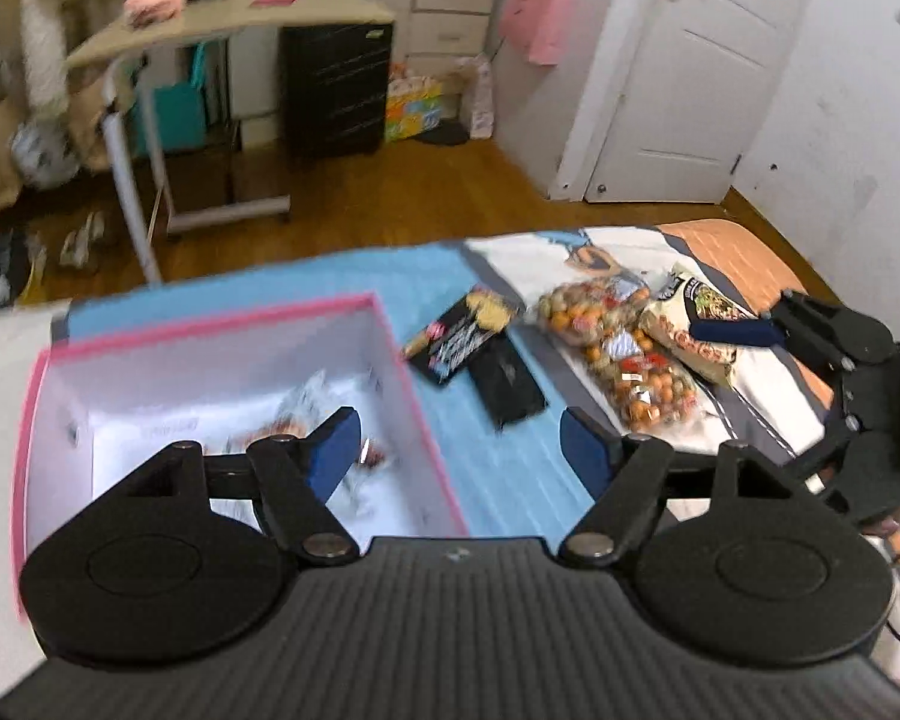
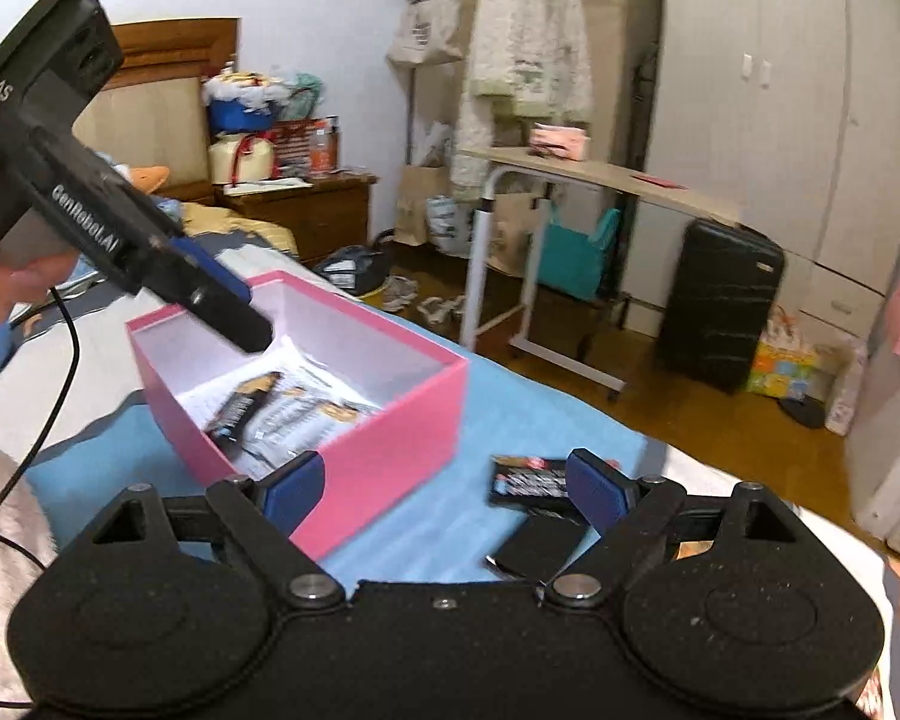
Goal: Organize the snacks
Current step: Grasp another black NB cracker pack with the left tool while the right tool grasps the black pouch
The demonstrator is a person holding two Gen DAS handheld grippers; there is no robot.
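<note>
A pink box with a white inside stands on the blue sheet and holds several snack packets. My left gripper is open and empty, its left finger over the box's right side; it also shows in the right wrist view above the box. Right of the box lie two dark snack packs, a clear bag of orange snacks and a cream bag. My right gripper is open and empty, low between the box and the dark packs.
The bed's far edge drops to a wooden floor. A rolling desk, a black suitcase, a clothes rack and a white door stand beyond. A cable trails across the bed at left.
</note>
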